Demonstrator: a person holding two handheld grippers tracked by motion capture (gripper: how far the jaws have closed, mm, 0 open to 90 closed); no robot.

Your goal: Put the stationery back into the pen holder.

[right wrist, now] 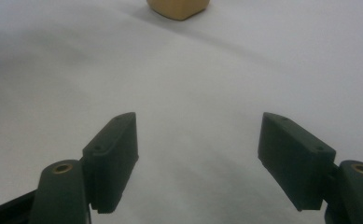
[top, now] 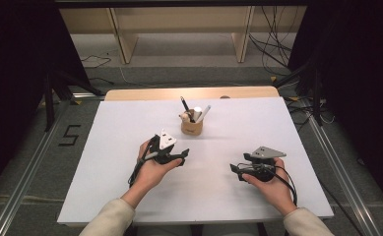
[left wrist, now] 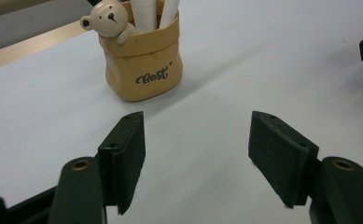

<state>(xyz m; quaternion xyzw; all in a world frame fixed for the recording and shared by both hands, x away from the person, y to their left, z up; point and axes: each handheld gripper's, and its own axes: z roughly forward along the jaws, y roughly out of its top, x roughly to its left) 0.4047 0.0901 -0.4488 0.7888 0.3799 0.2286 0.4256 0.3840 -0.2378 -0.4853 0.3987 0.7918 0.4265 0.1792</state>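
Two pens (top: 203,113) cut off above holder (left wrist: 143,65); left claw (left wrist: 197,147) agape.

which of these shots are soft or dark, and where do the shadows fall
High view: sharp, table sheet bright, surroundings black. Left gripper view: pen holder crisp, faint shadow to its right. Right gripper view: softer, dim upper left, holder's base cut off at the top.

A pen cup (top: 192,127) stands mid-surface (top: 130,128); the left gripper (top: 179,158) rests near it, the right gripper (top: 238,171) farther off.
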